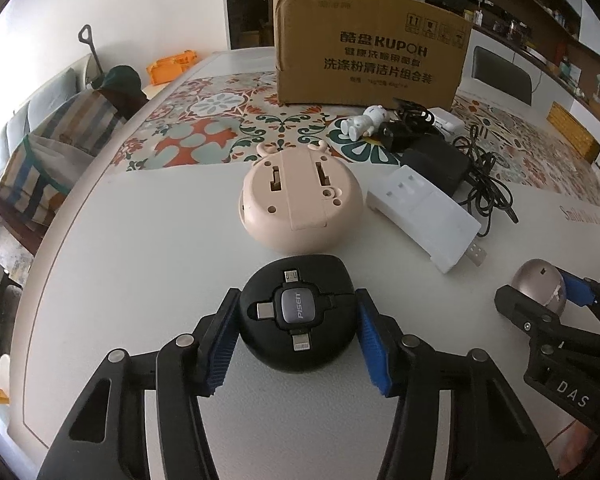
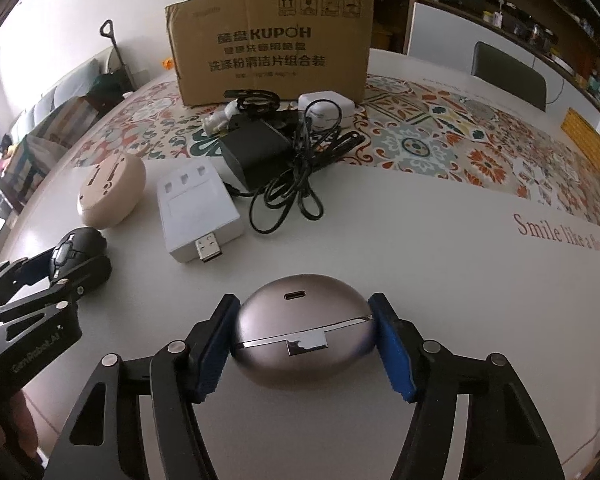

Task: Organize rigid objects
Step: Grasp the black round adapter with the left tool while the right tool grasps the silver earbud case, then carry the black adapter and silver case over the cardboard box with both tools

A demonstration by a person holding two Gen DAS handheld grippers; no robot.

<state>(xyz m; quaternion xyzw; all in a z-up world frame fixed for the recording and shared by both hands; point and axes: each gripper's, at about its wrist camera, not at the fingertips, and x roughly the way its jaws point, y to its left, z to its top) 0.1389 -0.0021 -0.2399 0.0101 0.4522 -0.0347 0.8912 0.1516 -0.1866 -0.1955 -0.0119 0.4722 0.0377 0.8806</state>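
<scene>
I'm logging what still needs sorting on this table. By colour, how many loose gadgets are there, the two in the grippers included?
Black: 2, the round black cable reel in the left gripper and the black power adapter with cord.
White: 3, the flat white USB adapter, the small white charger, the white figurine.
Beige: 1, the round beige device.
Grey: 1, the grey oval earbud case in the right gripper.
Total: 7.

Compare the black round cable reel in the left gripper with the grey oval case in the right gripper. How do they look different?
The black cable reel is matte black and round; the grey case is metallic grey and egg-shaped.
The reel's face carries a grey PISEN hub with connector tips sticking out; the case is smooth, with one port and a shiny hinge plate.
Shared: each sits on the white table, between the blue pads of its gripper, left gripper and right gripper.
</scene>
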